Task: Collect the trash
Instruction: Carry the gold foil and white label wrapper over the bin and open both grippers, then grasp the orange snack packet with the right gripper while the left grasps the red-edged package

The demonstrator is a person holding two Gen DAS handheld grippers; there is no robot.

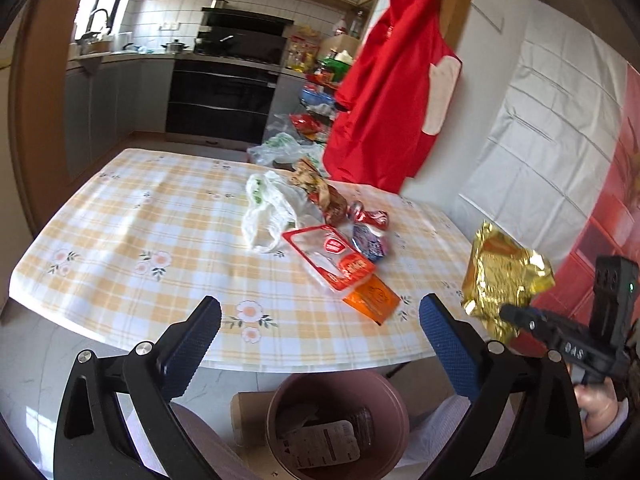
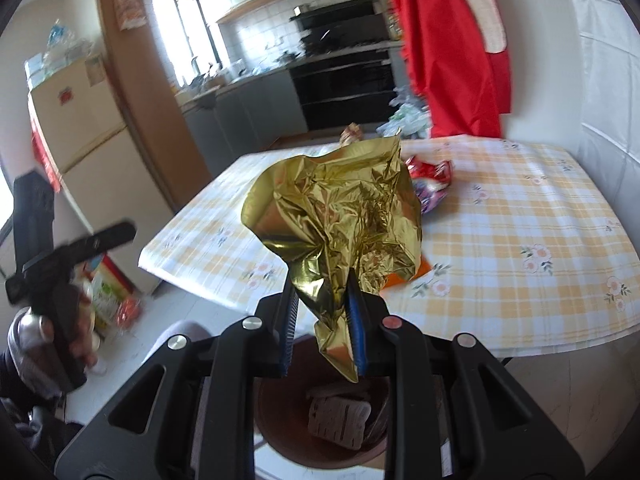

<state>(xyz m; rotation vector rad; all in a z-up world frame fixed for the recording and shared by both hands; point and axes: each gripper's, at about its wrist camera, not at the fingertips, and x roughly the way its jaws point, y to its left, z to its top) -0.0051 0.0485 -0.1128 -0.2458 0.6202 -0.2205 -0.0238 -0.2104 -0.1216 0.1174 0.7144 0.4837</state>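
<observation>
My right gripper point(image 2: 322, 300) is shut on a crumpled gold foil wrapper point(image 2: 340, 216) and holds it in the air above a pink trash bin point(image 2: 280, 432) that stands on the floor by the table's near edge. The wrapper point(image 1: 500, 276) and right gripper point(image 1: 510, 314) also show at the right of the left wrist view. My left gripper point(image 1: 320, 328) is open and empty over the table's near edge, above the bin point(image 1: 280, 396). More trash lies on the table: a white plastic bag point(image 1: 268, 208), a red-and-white packet point(image 1: 332, 256), an orange packet point(image 1: 372, 296), and small wrappers point(image 1: 368, 228).
The table has a yellow checked cloth point(image 1: 140, 220). A red apron point(image 1: 392, 92) hangs on the wall at the table's far side. The bin holds several wrappers point(image 1: 320, 440). Bags and clutter sit on the floor beyond the table point(image 1: 280, 148). A fridge point(image 2: 80, 128) stands left.
</observation>
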